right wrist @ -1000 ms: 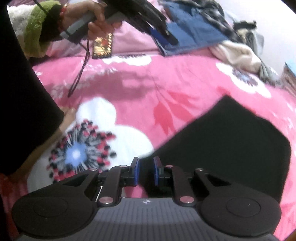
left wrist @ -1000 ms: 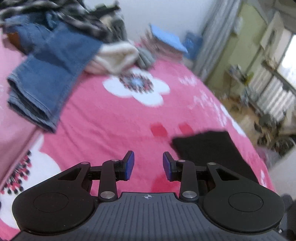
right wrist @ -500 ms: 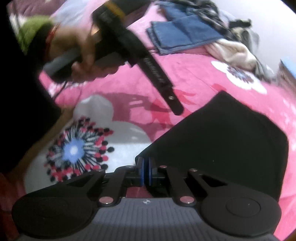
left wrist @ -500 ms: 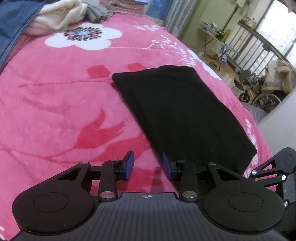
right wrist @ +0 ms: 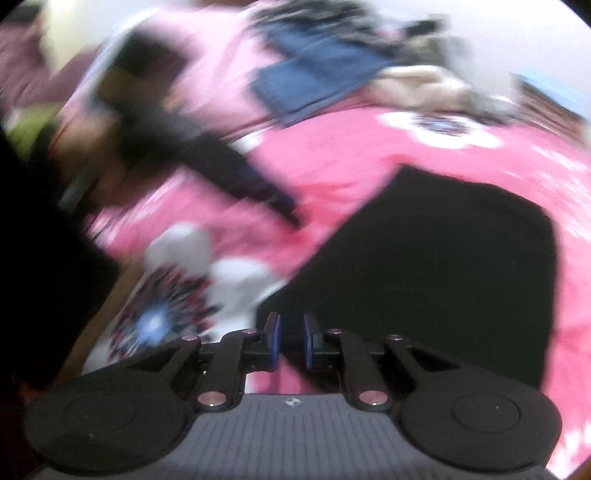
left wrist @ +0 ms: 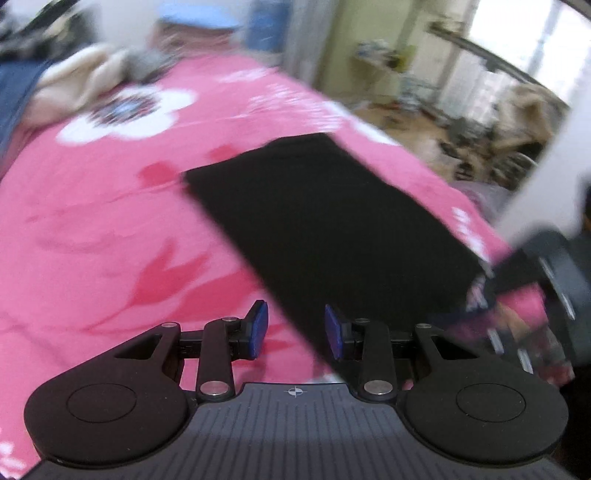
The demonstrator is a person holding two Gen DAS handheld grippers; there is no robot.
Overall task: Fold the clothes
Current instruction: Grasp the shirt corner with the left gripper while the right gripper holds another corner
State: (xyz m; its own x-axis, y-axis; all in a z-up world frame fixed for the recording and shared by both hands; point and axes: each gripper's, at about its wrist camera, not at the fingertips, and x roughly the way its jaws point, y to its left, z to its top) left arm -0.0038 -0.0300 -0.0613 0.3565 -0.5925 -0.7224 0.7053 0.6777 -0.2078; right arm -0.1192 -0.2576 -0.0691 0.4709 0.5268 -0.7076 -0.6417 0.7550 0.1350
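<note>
Left gripper open — black garment's long axis runs diagonally away.

Pink floral bedspread lay under and ahead of my grippers. Beyond my left one, up right: bright window, greenish wall, cluttered floor, all blurred. White wall stood far ahead of my right one.
</note>
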